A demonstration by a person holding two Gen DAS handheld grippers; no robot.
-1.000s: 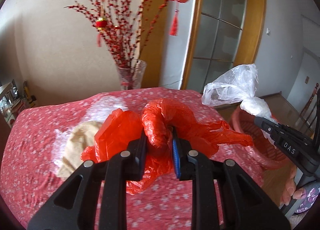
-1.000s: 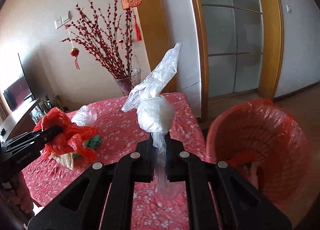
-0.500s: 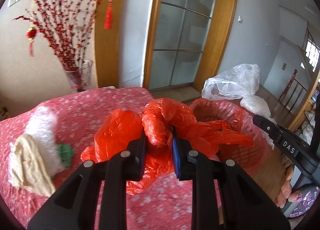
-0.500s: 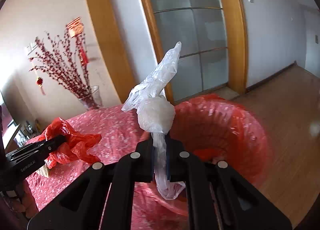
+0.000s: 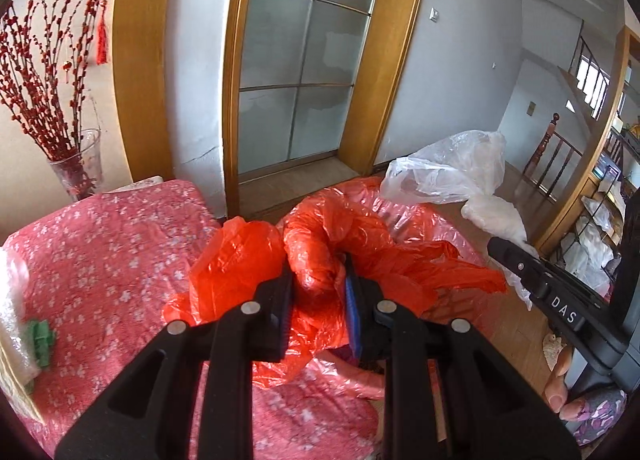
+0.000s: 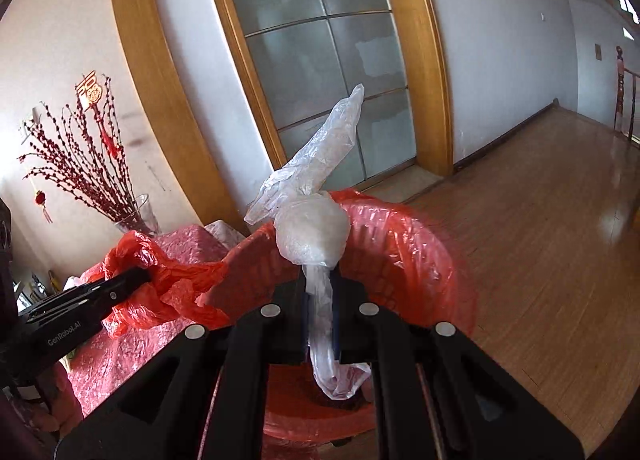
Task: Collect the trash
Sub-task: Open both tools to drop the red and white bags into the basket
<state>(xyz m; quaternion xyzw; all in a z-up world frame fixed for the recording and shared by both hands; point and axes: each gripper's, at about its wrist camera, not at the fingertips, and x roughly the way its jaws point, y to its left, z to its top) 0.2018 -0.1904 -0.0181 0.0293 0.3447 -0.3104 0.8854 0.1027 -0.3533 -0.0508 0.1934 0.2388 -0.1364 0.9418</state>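
My left gripper (image 5: 318,292) is shut on a crumpled red plastic bag (image 5: 320,248) and holds it at the table's right edge, over the near rim of the red-lined trash bin (image 5: 384,216). My right gripper (image 6: 319,312) is shut on the neck of a clear plastic bag (image 6: 310,236) with a white lump in it, held above the bin (image 6: 404,244). The clear bag also shows in the left wrist view (image 5: 452,172), and the red bag in the right wrist view (image 6: 160,284).
The table has a red flowered cloth (image 5: 100,244). A green scrap (image 5: 40,340) and bubble wrap (image 5: 12,320) lie at its left edge. A glass vase of red branches (image 5: 76,168) stands at the back. A glass door (image 5: 304,60) is behind; wooden floor (image 6: 560,220) lies right.
Both grippers have swung right from over the table toward the bin, each still holding its bag. The bin now lies right under both bags.
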